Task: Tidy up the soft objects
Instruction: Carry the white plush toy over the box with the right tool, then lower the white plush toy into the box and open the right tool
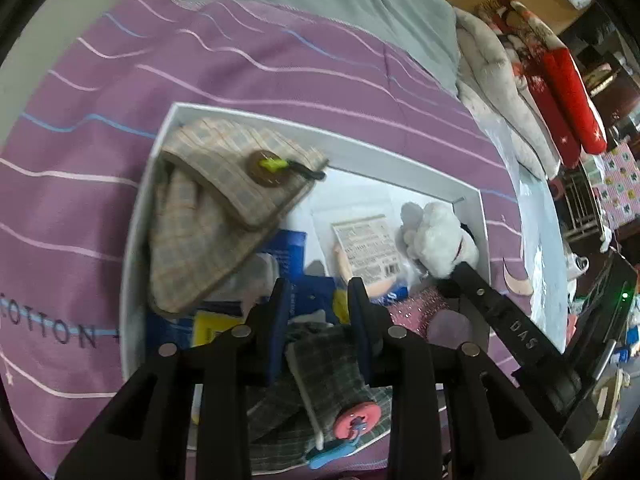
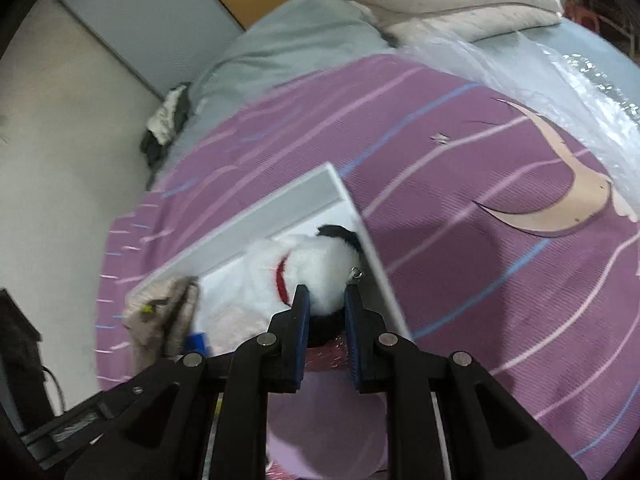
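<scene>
Right gripper pinches the white plush toy, light and compressible, apparently at its body inside the white box; left gripper clamps a dark plaid pouch.

Dim, flat indoor light, heavy fisheye bending with black corners, motion blur on the white box, glare on plastic sheet

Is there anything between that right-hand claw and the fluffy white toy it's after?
Nothing visible. The right gripper already has its fingers either side of the white plush toy inside the white box.
</scene>
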### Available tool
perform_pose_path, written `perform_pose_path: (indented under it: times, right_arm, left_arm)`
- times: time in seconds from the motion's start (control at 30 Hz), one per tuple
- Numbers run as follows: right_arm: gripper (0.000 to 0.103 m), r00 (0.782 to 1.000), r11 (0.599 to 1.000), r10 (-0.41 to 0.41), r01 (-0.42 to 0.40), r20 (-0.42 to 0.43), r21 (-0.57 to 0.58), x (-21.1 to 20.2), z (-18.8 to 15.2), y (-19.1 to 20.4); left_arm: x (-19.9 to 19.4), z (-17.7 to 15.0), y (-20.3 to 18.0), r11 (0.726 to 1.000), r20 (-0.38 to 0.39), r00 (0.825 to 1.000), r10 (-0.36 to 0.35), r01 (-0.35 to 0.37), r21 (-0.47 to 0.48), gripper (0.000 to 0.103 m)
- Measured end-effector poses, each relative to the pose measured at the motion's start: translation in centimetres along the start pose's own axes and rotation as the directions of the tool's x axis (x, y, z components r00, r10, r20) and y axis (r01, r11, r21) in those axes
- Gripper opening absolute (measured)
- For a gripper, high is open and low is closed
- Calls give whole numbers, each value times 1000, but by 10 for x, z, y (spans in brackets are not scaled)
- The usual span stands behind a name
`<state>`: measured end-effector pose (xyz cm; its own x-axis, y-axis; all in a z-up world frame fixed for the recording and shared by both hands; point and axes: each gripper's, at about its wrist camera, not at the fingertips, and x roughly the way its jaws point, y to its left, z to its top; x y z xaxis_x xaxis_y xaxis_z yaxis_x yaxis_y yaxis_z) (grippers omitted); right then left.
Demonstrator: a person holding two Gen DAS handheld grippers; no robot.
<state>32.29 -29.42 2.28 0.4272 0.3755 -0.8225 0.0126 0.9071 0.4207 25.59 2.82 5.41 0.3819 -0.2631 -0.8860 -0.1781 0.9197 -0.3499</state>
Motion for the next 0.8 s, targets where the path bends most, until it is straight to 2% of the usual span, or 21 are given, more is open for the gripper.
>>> perform_pose_path:
  times: [0.23,0.33,0.47,0.6,0.63,0.77,0.8]
  right_arm:
    - [16,998,998,-59,58,-18,-36,-7,-7,3]
    - [16,998,999,-39,39,-41,3,-5,-5,0]
    - [16,994,998,14,-7,-106,69,-12,-8,-12]
    - [16,996,999,7,-3,-86,50,-28,-8,-10]
    - [17,997,999,6,-3,-72,44,-32,-7,-9]
    - [36,999,998,50,-50,-2,28,-42,-5,-2]
    - [38,998,998,62,-63,28,22,-43,-5,0]
  left_arm:
    - [-3,-1,-4,1000,12,1000,-6,6,16,31]
    - [-6,-2,-6,1000,35,999,17,-18,25,31]
    - [-8,-5,-18,992,65,994,85,-90,83,32]
    - [-11,-8,-30,985,94,991,97,-109,133,45]
    - [-12,-9,-32,983,102,990,102,-116,143,45]
    - [-16,-11,-39,974,129,984,122,-144,175,47]
    - [-16,-11,-40,973,133,983,127,-150,176,48]
